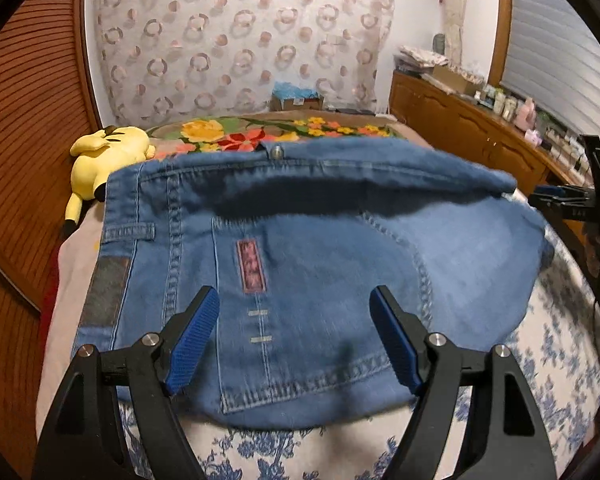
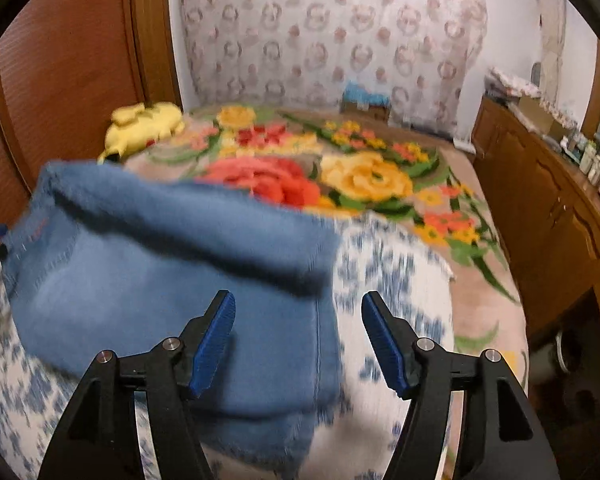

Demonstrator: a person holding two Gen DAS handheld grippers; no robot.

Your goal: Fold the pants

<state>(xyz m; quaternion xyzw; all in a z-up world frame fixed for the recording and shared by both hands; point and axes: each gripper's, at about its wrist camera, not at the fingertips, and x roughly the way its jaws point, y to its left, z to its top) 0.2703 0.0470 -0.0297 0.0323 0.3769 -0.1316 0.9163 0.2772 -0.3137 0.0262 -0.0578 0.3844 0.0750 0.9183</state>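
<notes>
The blue denim pants (image 1: 308, 272) lie folded in a compact stack on the bed, waistband and metal button at the far side, back pocket facing up. My left gripper (image 1: 294, 336) is open and empty, its blue pads just above the near part of the pants. In the right wrist view the pants (image 2: 160, 280) are blurred, and my right gripper (image 2: 298, 340) is open and empty over their right edge. The right gripper also shows in the left wrist view (image 1: 560, 196) at the pants' far right corner.
The bed has a blue-and-white floral sheet (image 1: 540, 360) and a bright flowered blanket (image 2: 360, 176). A yellow plush toy (image 1: 104, 160) lies at the far left by the wooden headboard (image 1: 28, 140). A wooden cabinet (image 2: 540, 208) with small items stands to the right.
</notes>
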